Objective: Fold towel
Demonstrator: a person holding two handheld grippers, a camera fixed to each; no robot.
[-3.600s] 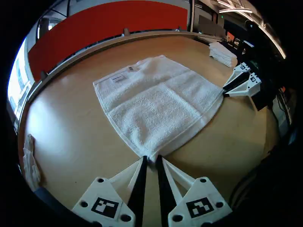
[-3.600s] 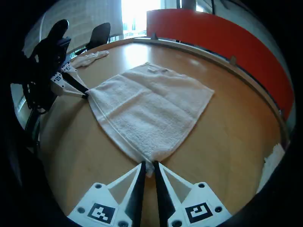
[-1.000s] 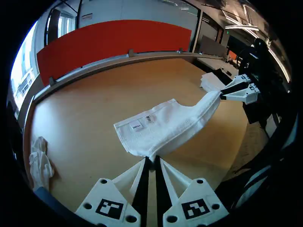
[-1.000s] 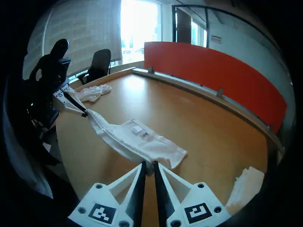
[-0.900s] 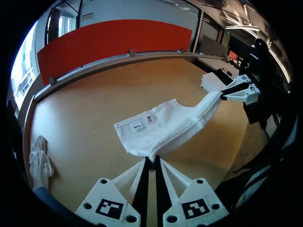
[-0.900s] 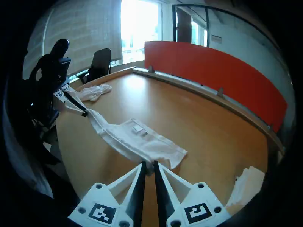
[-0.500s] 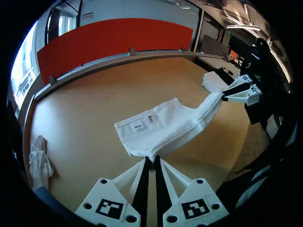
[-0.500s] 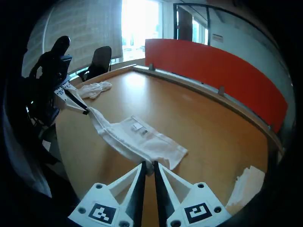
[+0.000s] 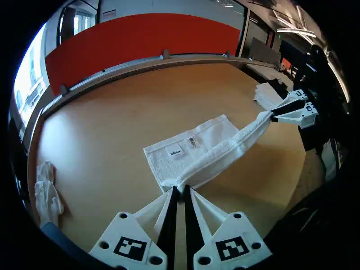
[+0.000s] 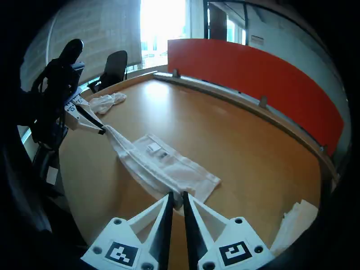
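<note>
Some seconds earlier the towel (image 9: 204, 150) was spread flat on the tabletop (image 9: 103, 121), with a near corner pinched by each gripper. Its near edge has since been lifted and carried toward the far edge, so that a doubled band of cloth is now stretched between the two grippers above the wood. Against half a second ago, the band has been brought farther over the part that lies flat. That flat part is seen near the middle of the tabletop, with two small labels (image 9: 173, 151) turned upward.

The left gripper (image 9: 180, 191) is closed to a narrow slit, and one corner of the towel is pinched between its fingers. The right gripper (image 10: 177, 198) is held in the same way, nearly closed, with the other corner bunched between its fingertips. In the left gripper view the right gripper is seen at the far right, the towel drawn up to its tips.

A crumpled cloth (image 9: 45, 198) lies near the left edge of the tabletop, and a stack of folded towels (image 9: 267, 95) sits at the far right. A red partition (image 9: 135, 40) runs along the far side.
</note>
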